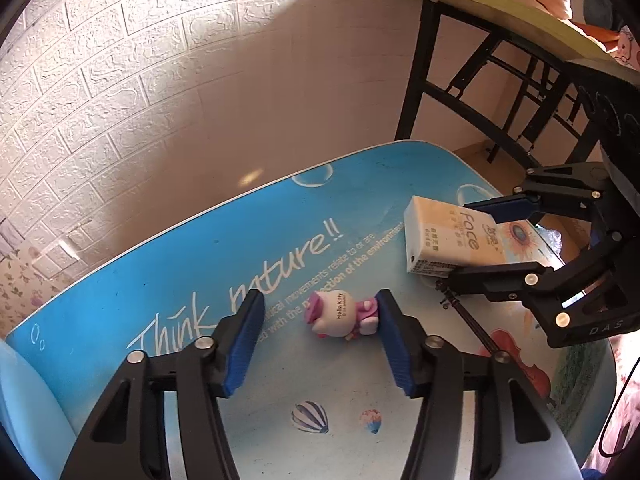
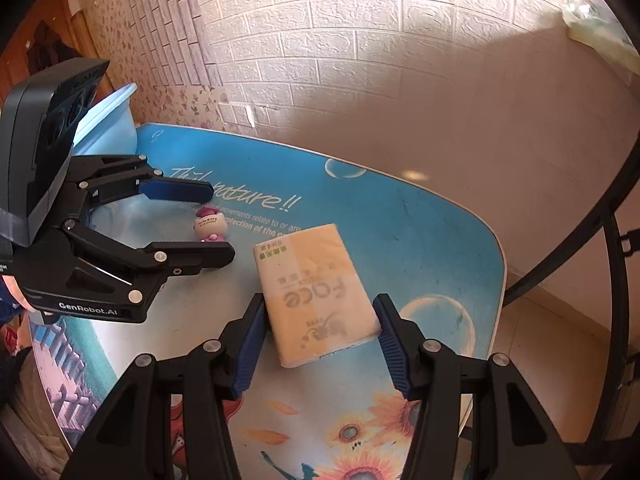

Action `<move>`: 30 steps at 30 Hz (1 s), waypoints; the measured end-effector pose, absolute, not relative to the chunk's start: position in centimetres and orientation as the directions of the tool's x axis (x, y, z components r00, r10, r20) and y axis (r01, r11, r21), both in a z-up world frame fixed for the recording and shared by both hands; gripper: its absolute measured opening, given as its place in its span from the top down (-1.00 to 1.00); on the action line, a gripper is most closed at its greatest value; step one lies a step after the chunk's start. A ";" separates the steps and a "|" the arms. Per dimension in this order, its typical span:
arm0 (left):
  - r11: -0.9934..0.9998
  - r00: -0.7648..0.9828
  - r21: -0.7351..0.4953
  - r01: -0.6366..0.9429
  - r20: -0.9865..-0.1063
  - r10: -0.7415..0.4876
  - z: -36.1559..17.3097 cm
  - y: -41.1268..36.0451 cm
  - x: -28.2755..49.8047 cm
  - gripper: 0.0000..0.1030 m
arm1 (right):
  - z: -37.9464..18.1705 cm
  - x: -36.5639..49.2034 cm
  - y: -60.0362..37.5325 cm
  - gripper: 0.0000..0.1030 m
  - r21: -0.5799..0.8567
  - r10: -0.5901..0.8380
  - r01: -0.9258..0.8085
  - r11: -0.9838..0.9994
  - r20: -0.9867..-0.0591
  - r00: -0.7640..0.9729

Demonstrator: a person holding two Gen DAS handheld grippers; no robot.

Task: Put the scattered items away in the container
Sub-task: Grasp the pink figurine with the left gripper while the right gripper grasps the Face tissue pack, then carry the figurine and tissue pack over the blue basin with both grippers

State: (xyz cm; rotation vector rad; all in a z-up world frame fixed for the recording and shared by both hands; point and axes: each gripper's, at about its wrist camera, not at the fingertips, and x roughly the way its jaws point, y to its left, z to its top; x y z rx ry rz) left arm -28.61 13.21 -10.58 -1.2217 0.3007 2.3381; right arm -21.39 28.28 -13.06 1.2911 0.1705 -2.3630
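A small pink and white Hello Kitty figure (image 1: 340,314) lies on its side on the blue printed table (image 1: 168,280). My left gripper (image 1: 320,308) is open, its blue pads on either side of the figure, the right pad almost against it. A cream tissue pack (image 2: 316,292) printed "Face" lies flat on the table. My right gripper (image 2: 320,312) is open with its pads on both sides of the pack's near end. The figure (image 2: 210,226) and left gripper (image 2: 220,222) show in the right wrist view; the pack (image 1: 448,236) and right gripper (image 1: 460,240) show in the left.
A light blue plastic tub (image 2: 106,120) stands at the table's far left corner by the wall. A black-framed table (image 1: 480,80) with bags on top stands to the right. The brick-pattern wall (image 2: 400,60) runs close behind the table.
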 end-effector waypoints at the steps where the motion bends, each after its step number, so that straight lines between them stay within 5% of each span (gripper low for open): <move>1: -0.860 -0.488 -0.030 -0.509 -0.813 0.317 -10.6 13.1 -28.6 0.07 | -13.0 -21.1 28.3 -0.07 0.107 -0.320 0.423 -0.900 -0.822 -0.471; 4: -0.858 -0.477 -0.059 -0.510 -0.811 0.339 -10.4 12.7 -28.6 0.35 | -13.0 -21.1 28.2 -0.07 0.122 -0.322 0.405 -0.906 -0.819 -0.475; 30: -0.864 -0.482 -0.129 -0.487 -0.785 0.389 -8.3 9.4 -20.6 0.35 | -11.4 -15.5 28.1 -0.06 0.146 -0.260 0.250 -0.957 -0.812 -0.522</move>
